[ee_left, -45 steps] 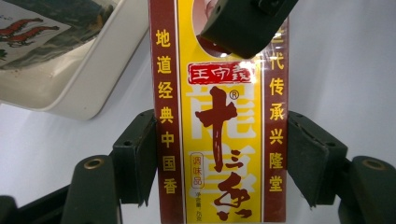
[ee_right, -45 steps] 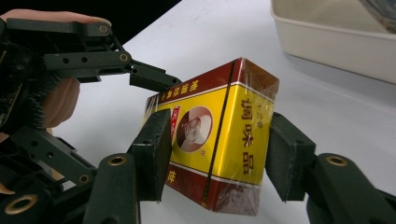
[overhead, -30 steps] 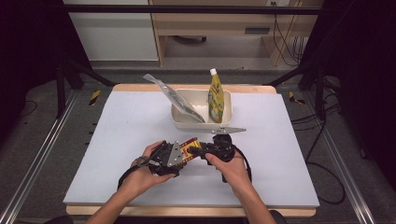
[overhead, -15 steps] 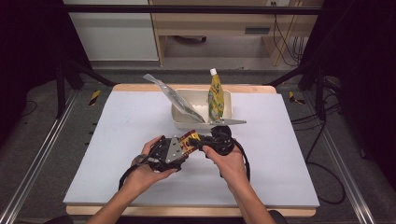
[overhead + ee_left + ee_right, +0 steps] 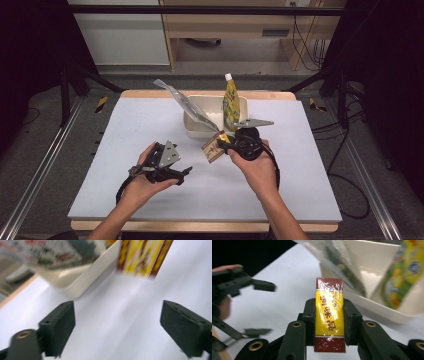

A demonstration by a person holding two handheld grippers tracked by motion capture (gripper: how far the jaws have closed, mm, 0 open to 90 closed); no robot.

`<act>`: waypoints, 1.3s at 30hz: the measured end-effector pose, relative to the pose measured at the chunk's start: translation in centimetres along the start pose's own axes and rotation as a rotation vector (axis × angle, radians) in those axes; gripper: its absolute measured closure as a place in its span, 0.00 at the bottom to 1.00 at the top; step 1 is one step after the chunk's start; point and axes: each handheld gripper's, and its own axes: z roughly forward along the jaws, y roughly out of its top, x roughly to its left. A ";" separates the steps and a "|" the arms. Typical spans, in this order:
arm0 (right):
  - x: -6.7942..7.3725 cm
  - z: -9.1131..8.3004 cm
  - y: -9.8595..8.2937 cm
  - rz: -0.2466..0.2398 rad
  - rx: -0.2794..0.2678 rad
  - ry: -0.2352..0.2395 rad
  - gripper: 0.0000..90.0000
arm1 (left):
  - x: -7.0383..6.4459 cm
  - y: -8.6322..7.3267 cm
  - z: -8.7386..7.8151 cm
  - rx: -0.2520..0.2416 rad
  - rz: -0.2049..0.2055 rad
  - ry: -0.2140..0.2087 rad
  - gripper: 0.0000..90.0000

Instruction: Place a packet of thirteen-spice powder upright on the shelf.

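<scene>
A small yellow and dark red box [image 5: 329,315] wrapped in clear film sits between the jaws of my right gripper [image 5: 329,322], which is shut on it. In the high view that box [image 5: 214,147] is held just above the table, in front of the cream tub [image 5: 192,131]. My left gripper [image 5: 182,172] rests lower left of it, open, with nothing between its black pads [image 5: 58,322]. The left gripper view looks toward the box [image 5: 142,257] and the tub [image 5: 85,280]. A yellow-green squeeze bottle [image 5: 229,102] and a clear printed pouch [image 5: 187,105] stand in the tub.
The white table top [image 5: 125,130] stretches around both hands. Its wooden back edge [image 5: 140,93] lies behind the tub. Dark frame rails [image 5: 45,160] run along both sides of the table.
The two grippers have drawn apart. My left gripper let go of the box and moved left and down; my right gripper carried the box up and to the right toward the tub.
</scene>
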 end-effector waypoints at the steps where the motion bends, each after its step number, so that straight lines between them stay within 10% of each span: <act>1: -0.4 -0.3 0.0 0.003 0.004 -0.017 0.76 | 0.2 -0.6 -0.2 -0.003 -0.021 0.005 0.12; 21: -5.9 -4.7 2.3 0.038 0.045 -0.229 0.76 | 3.0 -6.7 -3.1 0.045 -0.130 0.107 0.11; 39: -7.4 -5.1 7.4 0.038 0.019 -0.333 0.76 | 3.6 -7.7 -3.5 0.057 -0.185 0.146 0.11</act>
